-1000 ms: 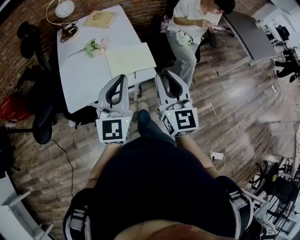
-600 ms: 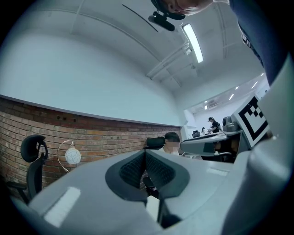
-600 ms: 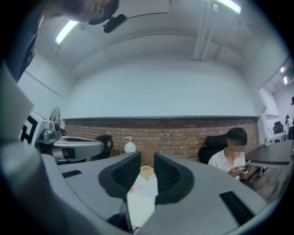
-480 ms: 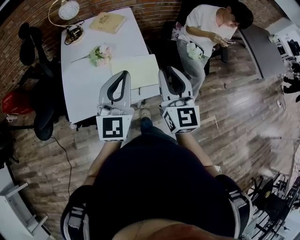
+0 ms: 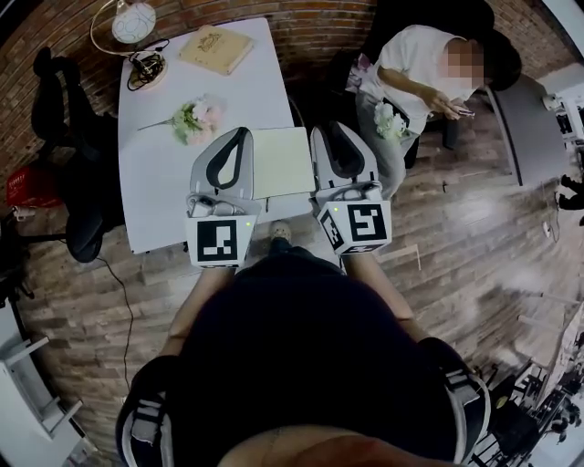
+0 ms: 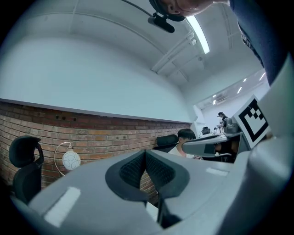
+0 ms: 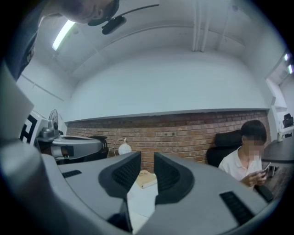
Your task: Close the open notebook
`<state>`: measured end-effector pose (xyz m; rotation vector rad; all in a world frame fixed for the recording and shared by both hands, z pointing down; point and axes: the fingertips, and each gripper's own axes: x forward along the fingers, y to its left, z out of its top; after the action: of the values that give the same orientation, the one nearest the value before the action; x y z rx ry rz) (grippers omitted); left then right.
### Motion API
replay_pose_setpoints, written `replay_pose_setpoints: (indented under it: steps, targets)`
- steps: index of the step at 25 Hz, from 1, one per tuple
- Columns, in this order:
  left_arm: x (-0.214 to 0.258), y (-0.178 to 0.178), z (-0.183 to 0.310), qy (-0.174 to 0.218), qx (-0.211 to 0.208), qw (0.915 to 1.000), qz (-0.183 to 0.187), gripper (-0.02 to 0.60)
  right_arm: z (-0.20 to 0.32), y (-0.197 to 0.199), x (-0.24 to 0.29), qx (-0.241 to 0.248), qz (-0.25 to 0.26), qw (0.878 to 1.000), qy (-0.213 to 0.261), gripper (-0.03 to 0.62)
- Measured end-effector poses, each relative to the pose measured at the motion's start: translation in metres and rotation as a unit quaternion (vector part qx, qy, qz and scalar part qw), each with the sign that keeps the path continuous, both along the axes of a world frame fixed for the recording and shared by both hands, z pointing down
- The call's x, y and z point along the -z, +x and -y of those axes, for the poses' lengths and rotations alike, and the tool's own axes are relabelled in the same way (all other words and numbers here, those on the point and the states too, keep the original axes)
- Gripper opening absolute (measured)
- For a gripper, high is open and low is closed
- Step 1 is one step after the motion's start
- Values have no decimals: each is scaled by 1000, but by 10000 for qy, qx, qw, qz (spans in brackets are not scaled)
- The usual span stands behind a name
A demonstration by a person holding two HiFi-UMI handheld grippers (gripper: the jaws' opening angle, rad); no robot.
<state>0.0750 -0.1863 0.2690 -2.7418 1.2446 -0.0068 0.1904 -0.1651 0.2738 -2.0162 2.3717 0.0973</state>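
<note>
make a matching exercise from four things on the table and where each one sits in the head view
Things:
1. lamp
2. book
3. flowers
4. notebook

Places on the table:
a. middle
b. near right corner
c. far left corner
d. far right corner

Pairs: 1-c, 2-d, 3-a, 4-b
</note>
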Motion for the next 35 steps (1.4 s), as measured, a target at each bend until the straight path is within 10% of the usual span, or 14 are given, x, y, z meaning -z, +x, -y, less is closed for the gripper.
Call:
replay_pose_setpoints:
  steps: [17,35]
  targets:
    - [-14,34,67,18,246,9995,181,6,71,32,-27,300,123,9994,-158,64]
    - [-93,49,65,-371,-365,9960,724,6,58,43,-132,94,102,9953,-958,64]
